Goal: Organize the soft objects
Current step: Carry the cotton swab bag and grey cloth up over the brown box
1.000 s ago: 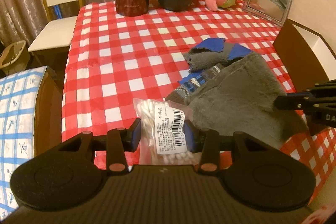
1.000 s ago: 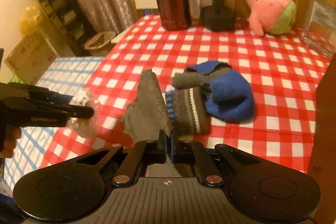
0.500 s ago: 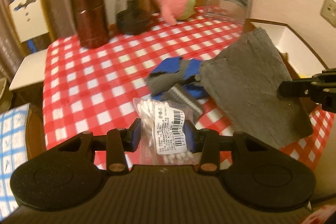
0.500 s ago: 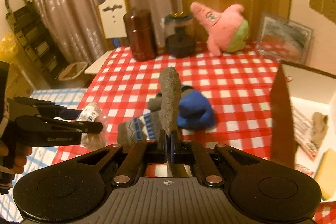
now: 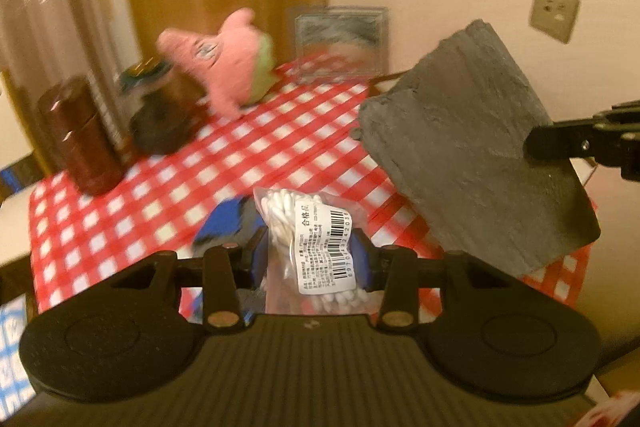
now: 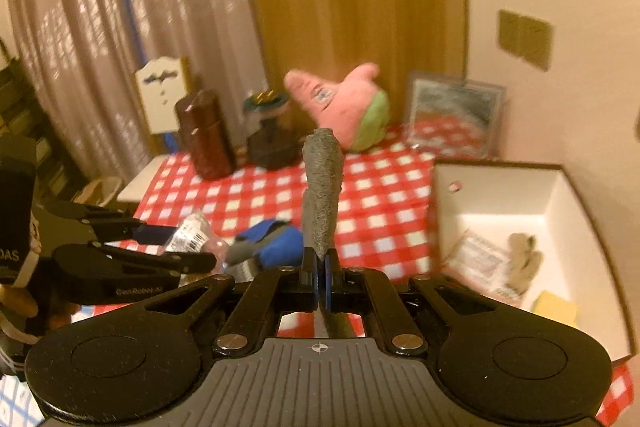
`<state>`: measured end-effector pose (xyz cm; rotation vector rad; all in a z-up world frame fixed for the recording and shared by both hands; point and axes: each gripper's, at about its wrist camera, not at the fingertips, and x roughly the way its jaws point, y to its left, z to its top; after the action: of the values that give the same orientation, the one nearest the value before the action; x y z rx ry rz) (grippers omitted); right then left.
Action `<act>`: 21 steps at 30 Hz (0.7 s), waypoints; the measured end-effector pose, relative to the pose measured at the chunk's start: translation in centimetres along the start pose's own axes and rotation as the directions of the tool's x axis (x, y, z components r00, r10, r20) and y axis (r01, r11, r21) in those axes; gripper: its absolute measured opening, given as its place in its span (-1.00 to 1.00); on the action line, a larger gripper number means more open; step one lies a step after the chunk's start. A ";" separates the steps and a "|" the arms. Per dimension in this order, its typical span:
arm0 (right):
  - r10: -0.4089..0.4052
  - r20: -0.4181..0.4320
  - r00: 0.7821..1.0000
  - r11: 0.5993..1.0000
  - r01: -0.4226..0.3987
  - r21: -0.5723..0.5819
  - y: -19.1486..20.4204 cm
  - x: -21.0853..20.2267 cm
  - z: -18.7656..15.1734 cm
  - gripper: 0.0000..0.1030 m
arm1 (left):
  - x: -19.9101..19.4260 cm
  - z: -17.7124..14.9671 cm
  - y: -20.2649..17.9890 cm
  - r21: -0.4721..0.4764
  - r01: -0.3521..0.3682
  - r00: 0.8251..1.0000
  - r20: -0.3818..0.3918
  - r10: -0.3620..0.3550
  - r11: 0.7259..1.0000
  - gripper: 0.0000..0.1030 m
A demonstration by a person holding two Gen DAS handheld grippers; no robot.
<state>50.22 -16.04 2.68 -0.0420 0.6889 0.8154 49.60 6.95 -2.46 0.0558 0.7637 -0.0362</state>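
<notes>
Left wrist: left tool [image 5: 308,257] grips swab bag [image 5: 310,247]; right tool [image 6: 320,269] clamps grey cloth [image 6: 322,183]; tabletop blurred.

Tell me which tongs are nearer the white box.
Right. The right tongs, gripping the gray cloth, are beside the white box; the left tongs are farther left.
</notes>
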 end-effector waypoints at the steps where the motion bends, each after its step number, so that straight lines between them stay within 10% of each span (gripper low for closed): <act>1: -0.011 0.011 1.000 1.000 0.011 0.003 -0.6 -0.4 0.3 -0.94 | 0.2 0.6 -0.6 0.012 0.008 1.000 0.008 -0.008 1.000 -0.24; 21: -0.252 0.047 0.967 0.965 0.248 0.082 -13.9 -4.4 2.5 -0.94 | 7.3 9.7 -12.7 0.173 0.172 0.983 0.039 -0.182 0.970 -0.23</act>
<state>58.98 -27.92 4.09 -0.0366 0.6443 0.5455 60.83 -6.43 -0.99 0.1476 0.7078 -0.2720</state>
